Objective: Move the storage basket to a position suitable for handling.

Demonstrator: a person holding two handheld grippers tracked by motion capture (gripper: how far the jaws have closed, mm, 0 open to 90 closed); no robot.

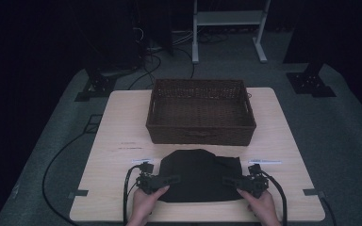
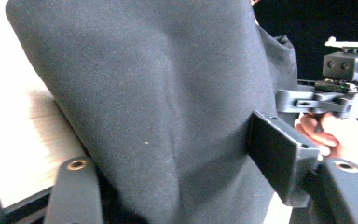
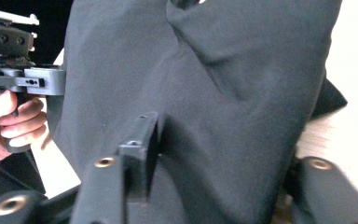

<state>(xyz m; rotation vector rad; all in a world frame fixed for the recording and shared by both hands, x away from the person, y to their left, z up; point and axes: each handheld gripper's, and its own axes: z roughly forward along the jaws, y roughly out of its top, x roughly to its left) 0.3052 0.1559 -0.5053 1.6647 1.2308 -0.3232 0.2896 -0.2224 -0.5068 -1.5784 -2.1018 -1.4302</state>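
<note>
A black cloth (image 1: 200,174) lies folded flat at the table's near edge, in front of the basket. My left gripper (image 1: 174,179) points in at its lower left corner, my right gripper (image 1: 228,180) at its lower right corner. In the left gripper view the cloth (image 2: 158,93) fills the gap of the left gripper (image 2: 168,149); one pad (image 2: 272,156) stands beside the fabric and the other jaw is half hidden under it. In the right gripper view the cloth (image 3: 214,84) runs between the jaws of the right gripper (image 3: 233,149), which stand apart.
A brown wicker basket (image 1: 200,134) with nothing in it stands at the middle of the wooden table (image 1: 118,122), just beyond the cloth. White labels (image 1: 265,162) lie on the tabletop by the cloth. Cables trail from both grippers over the near edge.
</note>
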